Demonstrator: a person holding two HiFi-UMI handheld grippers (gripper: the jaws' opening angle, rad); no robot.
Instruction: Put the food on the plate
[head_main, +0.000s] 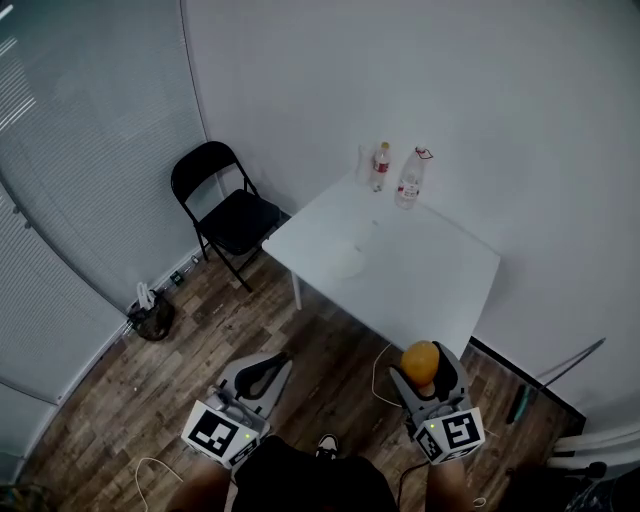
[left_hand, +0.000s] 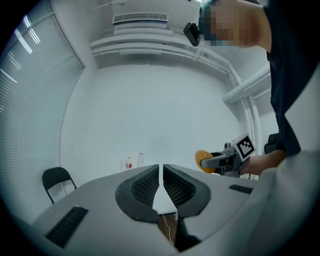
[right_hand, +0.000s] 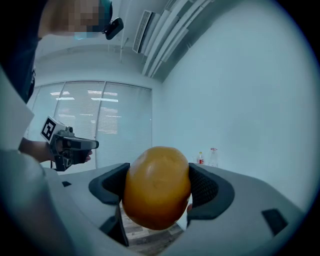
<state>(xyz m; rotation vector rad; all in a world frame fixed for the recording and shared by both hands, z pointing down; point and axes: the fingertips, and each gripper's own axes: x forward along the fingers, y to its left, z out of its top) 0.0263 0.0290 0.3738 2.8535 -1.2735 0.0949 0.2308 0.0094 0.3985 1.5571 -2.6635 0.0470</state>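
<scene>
My right gripper (head_main: 424, 372) is clenched on the food (head_main: 420, 359), a round orange piece. In the right gripper view it fills the gap, and both jaws press against its sides. I hold it above the wood floor (head_main: 200, 330), just short of the table's near edge and not yet over the tabletop.

My left gripper (head_main: 262, 375) has its jaws pressed together with nothing between them. It hangs over the floor to the left, well apart from the right one.

The white table (head_main: 440, 280) stands ahead in the corner of the room. The plate (head_main: 347, 263), also white and hard to make out, lies near the table's left edge, well away from the food. 2 bottles (head_main: 380, 166) stand at the table's far corner. 1 black folding chair (head_main: 232, 208) sits left of the table.
</scene>
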